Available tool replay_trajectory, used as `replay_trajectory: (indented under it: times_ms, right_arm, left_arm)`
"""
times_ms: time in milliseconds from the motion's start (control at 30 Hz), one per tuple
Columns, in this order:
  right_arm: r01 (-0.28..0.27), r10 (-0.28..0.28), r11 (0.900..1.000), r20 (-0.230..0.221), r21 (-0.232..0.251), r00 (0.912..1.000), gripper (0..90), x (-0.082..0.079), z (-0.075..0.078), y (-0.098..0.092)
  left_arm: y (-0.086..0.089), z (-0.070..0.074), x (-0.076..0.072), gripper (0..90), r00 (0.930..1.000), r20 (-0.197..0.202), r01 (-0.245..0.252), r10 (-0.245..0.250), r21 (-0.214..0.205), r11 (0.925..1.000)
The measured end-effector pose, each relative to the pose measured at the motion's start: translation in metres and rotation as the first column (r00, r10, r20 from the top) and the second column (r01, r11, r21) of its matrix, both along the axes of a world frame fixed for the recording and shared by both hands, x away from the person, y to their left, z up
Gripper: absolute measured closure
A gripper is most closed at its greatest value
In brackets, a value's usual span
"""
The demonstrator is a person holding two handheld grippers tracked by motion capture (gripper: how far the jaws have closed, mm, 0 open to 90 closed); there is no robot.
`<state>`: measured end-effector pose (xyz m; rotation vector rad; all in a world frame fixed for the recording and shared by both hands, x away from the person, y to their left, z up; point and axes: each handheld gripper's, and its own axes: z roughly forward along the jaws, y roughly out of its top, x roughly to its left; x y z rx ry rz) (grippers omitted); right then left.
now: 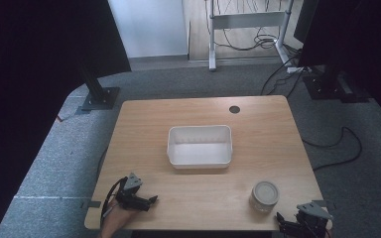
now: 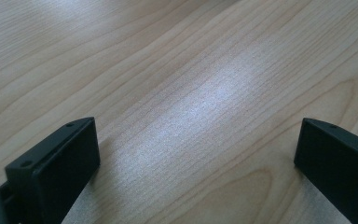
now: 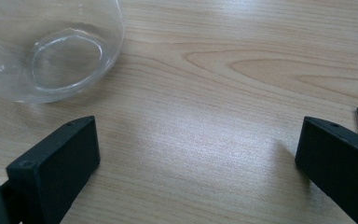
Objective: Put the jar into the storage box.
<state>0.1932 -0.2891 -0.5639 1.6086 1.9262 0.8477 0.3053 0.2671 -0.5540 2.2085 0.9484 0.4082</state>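
Observation:
A white rectangular tub (image 1: 199, 146) sits empty in the middle of the wooden table (image 1: 144, 124). A clear glass jar (image 1: 264, 196) stands near the front right; its base (image 3: 60, 56) appears at the upper left of the right gripper view. My left gripper (image 1: 151, 201) rests at the front left corner, jaws wide apart over bare wood (image 2: 196, 126). My right gripper (image 1: 282, 220) lies at the front right edge, just right of the jar, open with nothing between its fingers (image 3: 196, 140).
A round cable hole (image 1: 234, 109) marks the table's far edge. Grey carpet surrounds the table, with cables (image 1: 337, 144) on the right, black stand bases (image 1: 100, 97) at both far sides and a white desk frame (image 1: 248, 22) beyond.

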Motion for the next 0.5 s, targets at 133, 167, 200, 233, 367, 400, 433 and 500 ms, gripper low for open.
replay_trajectory:
  times_ms: [133,167,200,233,367,400,433,500]
  right_arm:
    - [0.000,0.000,1.0000,0.004,0.001,1.0000,0.0,-0.0002,-0.0004,0.0000]
    - [0.000,0.000,1.0000,0.005,0.001,1.0000,0.0,-0.0002,-0.0004,0.0000]
    - [0.001,-0.001,1.0000,0.006,0.001,1.0000,0.0,-0.0002,-0.0005,0.0000]
    - [0.001,-0.001,1.0000,0.006,0.002,1.0000,0.0,-0.0002,-0.0005,0.0000]
    - [-0.002,0.002,1.0000,0.009,0.003,1.0000,0.0,-0.0004,-0.0008,-0.0003]
    - [-0.002,0.002,1.0000,0.010,0.003,0.9999,0.0,-0.0005,-0.0008,-0.0003]
    - [-0.002,0.002,1.0000,0.010,0.003,0.9999,0.0,-0.0005,-0.0009,-0.0003]
    - [-0.003,0.003,1.0000,0.011,0.003,0.9999,0.0,-0.0005,-0.0010,-0.0005]
  left_arm:
    - [-0.0009,0.0004,-0.0004,0.5,0.9999,-0.001,-0.015,0.015,0.000,0.9999]
    - [-0.0014,0.0009,-0.0004,0.8,0.9998,-0.004,-0.019,0.019,0.002,0.9998]
    - [-0.0018,0.0017,-0.0005,1.5,0.9998,-0.007,-0.019,0.019,0.005,0.9998]
    - [-0.0020,0.0024,-0.0006,2.8,0.9998,-0.007,-0.017,0.017,0.005,0.9998]
    - [-0.0033,0.0037,-0.0008,5.1,0.9998,-0.008,-0.020,0.020,-0.002,0.9998]
    - [-0.0037,0.0046,-0.0011,5.1,0.9998,-0.007,-0.019,0.019,-0.009,0.9998]
    - [-0.0044,0.0057,-0.0015,5.3,0.9998,-0.002,-0.019,0.019,-0.014,0.9997]
    - [-0.0060,0.0087,-0.0023,5.3,0.9999,0.009,-0.015,0.015,-0.023,0.9996]
